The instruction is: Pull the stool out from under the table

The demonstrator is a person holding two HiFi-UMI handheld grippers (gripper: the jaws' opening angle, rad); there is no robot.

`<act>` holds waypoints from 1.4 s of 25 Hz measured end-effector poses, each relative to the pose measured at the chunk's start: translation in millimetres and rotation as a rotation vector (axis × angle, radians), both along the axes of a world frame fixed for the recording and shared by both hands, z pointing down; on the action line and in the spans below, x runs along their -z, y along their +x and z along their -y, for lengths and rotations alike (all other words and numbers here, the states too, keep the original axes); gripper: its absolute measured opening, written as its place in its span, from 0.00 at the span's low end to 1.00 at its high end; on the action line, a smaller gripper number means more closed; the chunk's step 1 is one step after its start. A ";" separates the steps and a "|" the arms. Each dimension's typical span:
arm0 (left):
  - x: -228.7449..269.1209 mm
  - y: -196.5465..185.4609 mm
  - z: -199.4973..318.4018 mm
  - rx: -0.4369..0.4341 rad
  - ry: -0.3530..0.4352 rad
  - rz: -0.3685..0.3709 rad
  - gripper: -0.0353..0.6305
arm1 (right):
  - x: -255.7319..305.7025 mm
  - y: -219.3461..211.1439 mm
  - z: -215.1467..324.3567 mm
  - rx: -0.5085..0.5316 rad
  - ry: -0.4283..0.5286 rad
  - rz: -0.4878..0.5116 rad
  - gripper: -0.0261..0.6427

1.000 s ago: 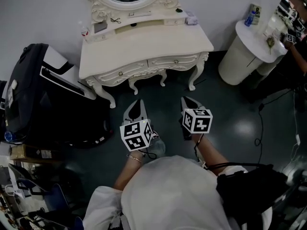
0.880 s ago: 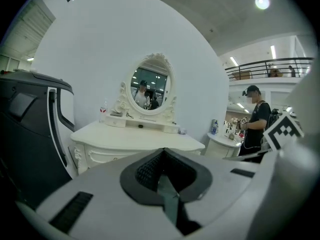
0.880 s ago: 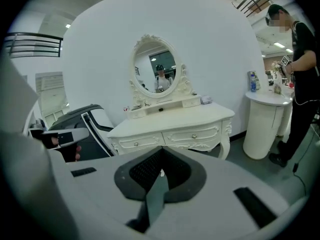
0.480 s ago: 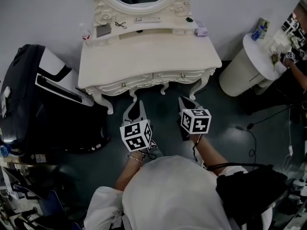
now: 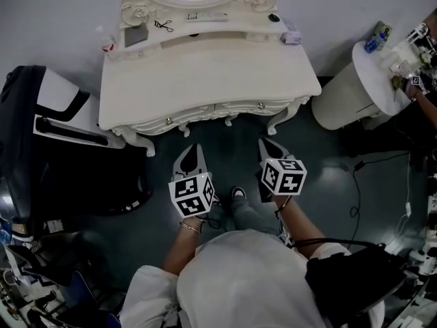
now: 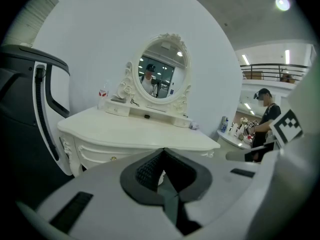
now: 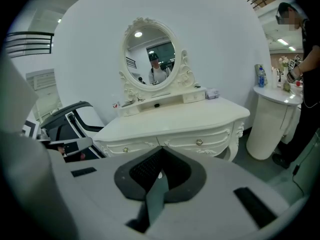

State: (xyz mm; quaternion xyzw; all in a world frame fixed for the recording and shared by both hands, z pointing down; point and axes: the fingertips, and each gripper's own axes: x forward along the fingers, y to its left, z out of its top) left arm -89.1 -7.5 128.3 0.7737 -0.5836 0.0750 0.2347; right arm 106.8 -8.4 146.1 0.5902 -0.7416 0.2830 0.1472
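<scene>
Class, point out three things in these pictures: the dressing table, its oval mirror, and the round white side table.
dressing table (image 5: pixel 205 74): head view, bare middle of its top.
oval mirror (image 7: pixel 151 59): right gripper view, centre of the glass.
round white side table (image 5: pixel 338 102): head view, its curved side wall.

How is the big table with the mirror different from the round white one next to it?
The dressing table is wide, with curly legs and drawers; the round table is a plain drum with no legs showing. The dressing table carries an oval mirror; the round table holds a blue bottle. Both are pale and stand by the wall.
</scene>
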 end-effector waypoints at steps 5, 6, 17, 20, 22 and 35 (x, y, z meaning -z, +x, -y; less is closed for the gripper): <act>-6.4 10.1 7.3 0.010 -0.020 0.012 0.06 | -15.3 5.0 13.9 0.026 -0.029 0.004 0.04; -7.2 11.4 7.6 0.012 -0.023 0.014 0.06 | -16.8 4.7 15.7 0.036 -0.032 0.003 0.04; -41.6 24.7 26.2 0.041 -0.077 0.014 0.06 | -43.3 11.3 44.8 0.107 -0.060 0.013 0.04; -65.5 27.6 36.2 0.049 -0.069 -0.003 0.06 | -68.2 13.6 58.0 0.110 -0.051 0.016 0.04; -92.1 30.2 44.8 0.049 -0.061 -0.008 0.06 | -93.3 14.2 68.7 0.107 -0.039 0.018 0.04; -357.7 32.7 124.2 0.054 0.022 -0.043 0.06 | -368.8 14.0 142.5 0.044 0.032 0.060 0.04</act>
